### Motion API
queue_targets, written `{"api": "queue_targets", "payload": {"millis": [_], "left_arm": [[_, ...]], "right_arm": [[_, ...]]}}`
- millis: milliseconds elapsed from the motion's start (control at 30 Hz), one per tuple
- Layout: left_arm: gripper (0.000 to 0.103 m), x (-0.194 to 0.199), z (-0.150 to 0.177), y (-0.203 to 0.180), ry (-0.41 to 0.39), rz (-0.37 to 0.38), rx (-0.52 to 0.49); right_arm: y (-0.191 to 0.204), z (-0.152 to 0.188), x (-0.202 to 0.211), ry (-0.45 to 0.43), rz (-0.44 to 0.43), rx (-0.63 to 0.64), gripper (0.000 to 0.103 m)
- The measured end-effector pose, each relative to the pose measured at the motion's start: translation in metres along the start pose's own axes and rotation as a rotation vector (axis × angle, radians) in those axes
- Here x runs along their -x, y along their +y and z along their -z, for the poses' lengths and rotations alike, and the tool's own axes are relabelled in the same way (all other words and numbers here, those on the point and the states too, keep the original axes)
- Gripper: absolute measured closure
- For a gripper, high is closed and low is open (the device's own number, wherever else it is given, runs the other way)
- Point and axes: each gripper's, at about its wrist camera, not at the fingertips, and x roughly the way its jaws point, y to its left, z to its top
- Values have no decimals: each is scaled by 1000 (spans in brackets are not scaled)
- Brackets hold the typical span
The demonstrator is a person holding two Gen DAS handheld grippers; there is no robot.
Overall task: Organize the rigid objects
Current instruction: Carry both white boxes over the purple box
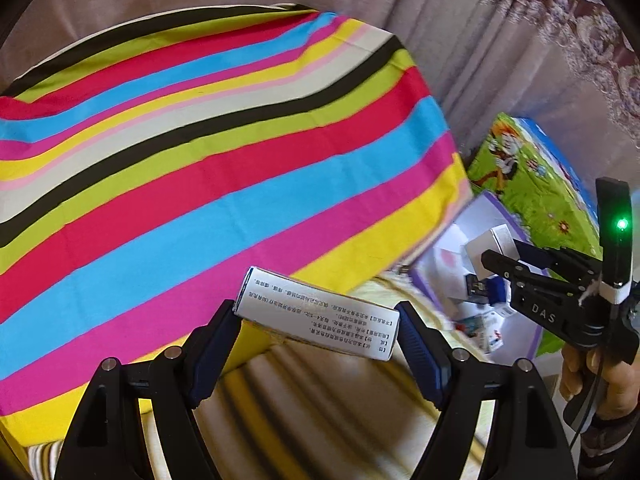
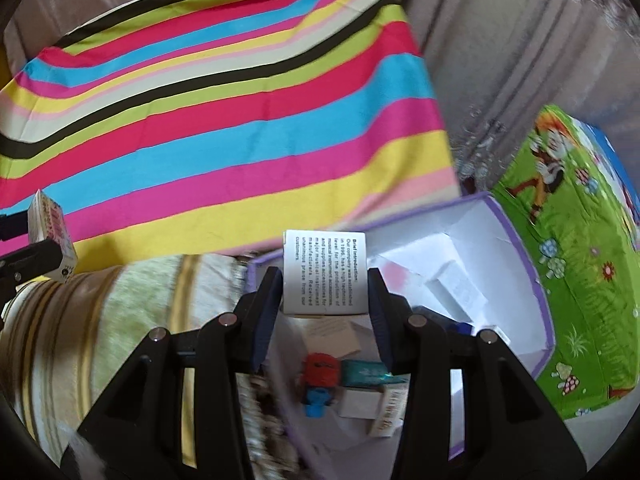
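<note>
Two cartons are in hand, one per gripper. The long white medicine carton (image 1: 318,312) sits crosswise between the left gripper (image 1: 318,354), its long axis running from upper left down to lower right, one end against each blue pad, so the jaws are clamped on it end to end; its printed text reads upside down to this camera. The squarer white carton (image 2: 325,273) with English print stands upright in the right gripper (image 2: 325,312), the jaws pressed on its two side faces, its text running sideways. It hangs above the open purple-edged storage box (image 2: 516,240), which lies just beside the striped cloth (image 1: 200,140). Inside the box lie several small cartons, a red and blue toy-like piece (image 2: 320,380) and a teal packet (image 2: 366,374); the count is uncertain, since blur and the gripper arms cover part of the heap. One green cartoon-printed box (image 2: 568,248) stands behind the storage box, cut off at the picture's edge. A hand (image 1: 600,376) holding the right gripper shows at the left camera's border.
</note>
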Motion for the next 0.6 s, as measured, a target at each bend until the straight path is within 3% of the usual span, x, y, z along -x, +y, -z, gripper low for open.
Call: {"api": "queue_targets", "payload": {"millis": [267, 600], "left_arm": [[24, -10, -7, -44, 9, 64, -41], [24, -40, -8, -102, 90, 105, -126]], "right_arm": [[-55, 19, -9, 29, 48, -81, 56], [-95, 38, -18, 50, 87, -146, 56]]}}
